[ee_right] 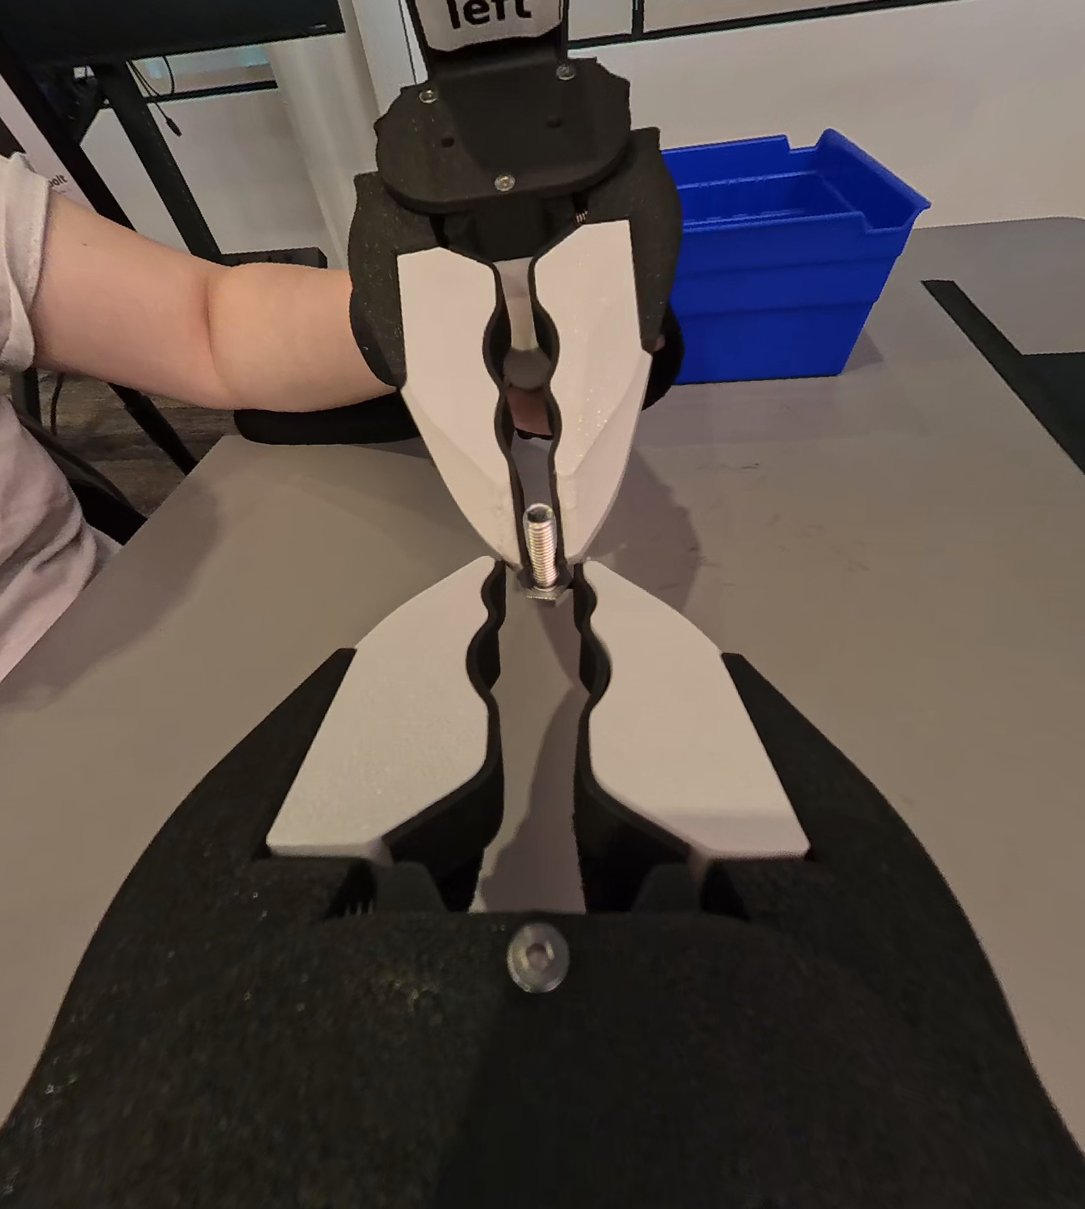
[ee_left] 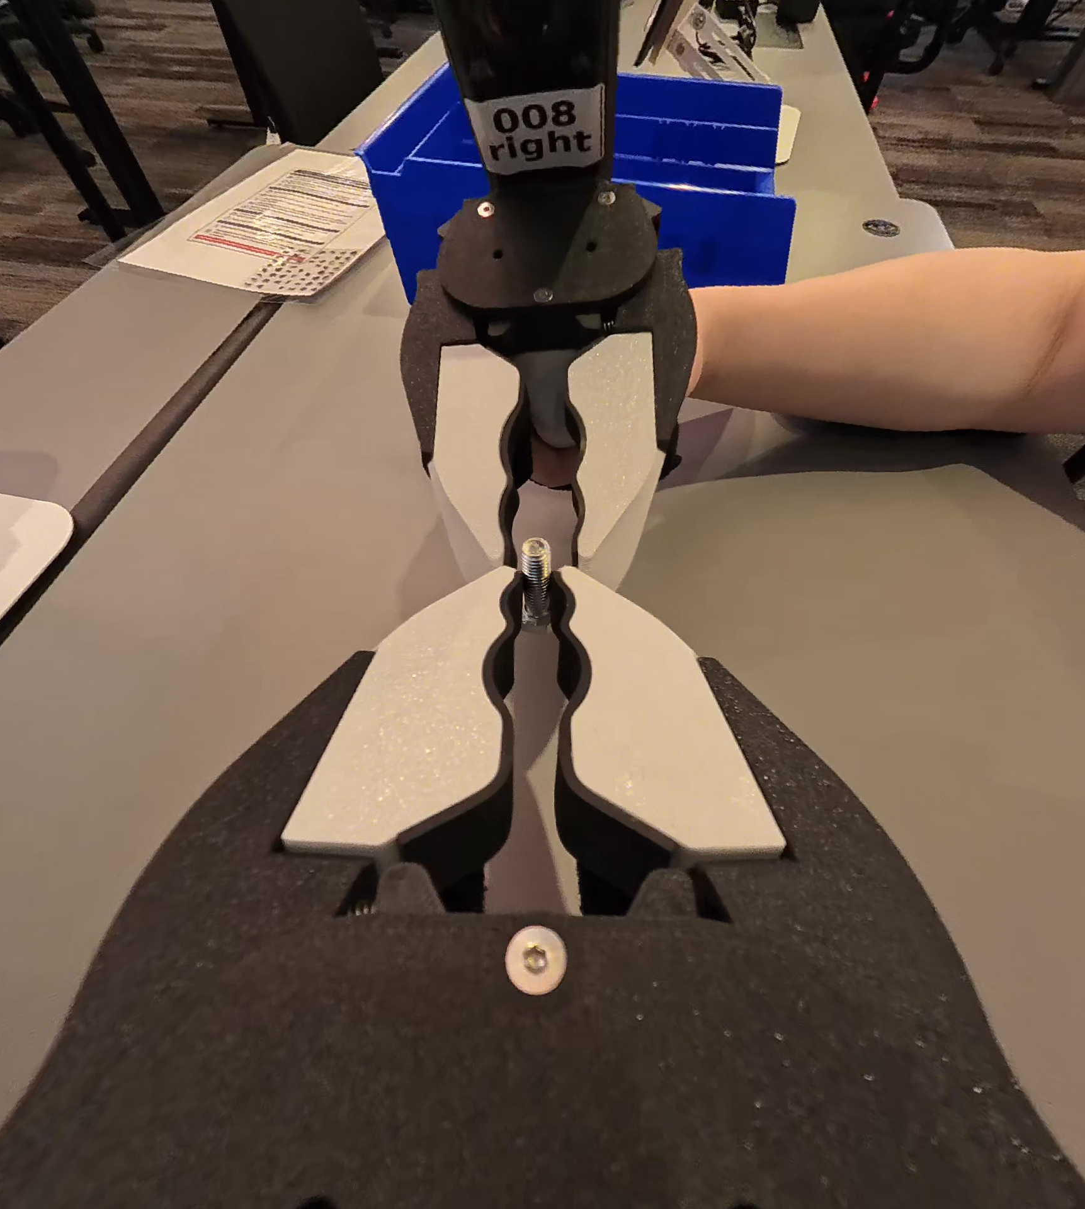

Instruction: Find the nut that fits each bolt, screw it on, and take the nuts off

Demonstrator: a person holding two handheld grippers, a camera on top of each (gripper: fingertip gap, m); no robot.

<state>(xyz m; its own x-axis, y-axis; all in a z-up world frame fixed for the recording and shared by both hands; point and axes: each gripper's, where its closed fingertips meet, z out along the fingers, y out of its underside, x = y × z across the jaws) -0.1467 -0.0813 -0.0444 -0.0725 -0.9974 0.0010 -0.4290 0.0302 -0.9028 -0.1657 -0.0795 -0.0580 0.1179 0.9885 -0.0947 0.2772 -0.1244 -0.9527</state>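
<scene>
A silver threaded bolt (ee_left: 534, 589) stands roughly upright between the fingertips of my left gripper (ee_left: 535, 579), which is shut on its shaft. It also shows in the right wrist view (ee_right: 539, 543), held by the left gripper (ee_right: 539, 556) facing me. A small silver nut (ee_right: 543, 594) sits at the bolt's lower end; in the left wrist view the nut (ee_left: 534, 625) is half hidden between the pads. My right gripper (ee_right: 539, 576) is open, its tips on either side of the nut with a small gap. It faces the left gripper tip to tip (ee_left: 543, 556).
A blue plastic bin (ee_left: 723, 216) stands on the grey table (ee_left: 199, 589) behind the right gripper; it also shows at the back right (ee_right: 781, 262). A printed sheet (ee_left: 278, 222) lies far left. A person's forearm (ee_left: 886, 340) reaches in from the right. My two grippers' fingertips are within a few centimetres of each other.
</scene>
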